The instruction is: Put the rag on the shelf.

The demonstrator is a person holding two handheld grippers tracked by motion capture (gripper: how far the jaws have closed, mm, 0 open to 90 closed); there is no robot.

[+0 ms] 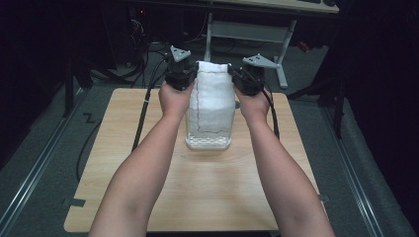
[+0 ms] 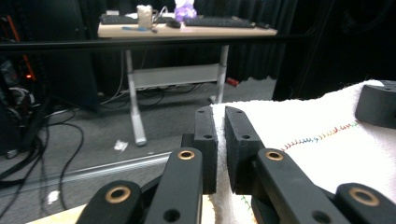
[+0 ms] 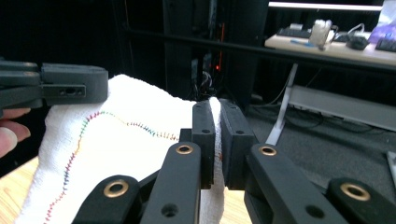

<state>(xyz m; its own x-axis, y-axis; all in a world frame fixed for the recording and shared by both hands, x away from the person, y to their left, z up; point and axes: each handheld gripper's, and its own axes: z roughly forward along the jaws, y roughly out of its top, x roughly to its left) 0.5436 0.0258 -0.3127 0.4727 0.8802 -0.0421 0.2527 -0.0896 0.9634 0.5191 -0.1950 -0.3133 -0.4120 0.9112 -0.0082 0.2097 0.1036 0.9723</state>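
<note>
You have a white towel (image 1: 213,98) held up over the far half of the wooden table (image 1: 207,192), stretched between your two hands. It is a thick, nubbly cloth with a thin line of stitching that runs down its left side and wanders across near the bottom; in the gripper views that stitching shows in rainbow colours. The cloth hangs as a tall folded panel, its top edge level between the claws and its lower end resting on the table in a rounded fold, about midway between the table's left and right edges.

Your left claw (image 1: 184,75) pinches the top left corner of the towel. In the left gripper view its jaws stand nearly together with the white edge of the cloth caught between them (image 2: 220,140), so it is closed on the towel.

Your right claw (image 1: 243,78) pinches the top right corner in the same way. In the right gripper view a thin strip of the cloth rises between the two black jaws (image 3: 217,135), which are pressed almost shut on it, and your left claw appears farther off at the towel's other corner
</note>
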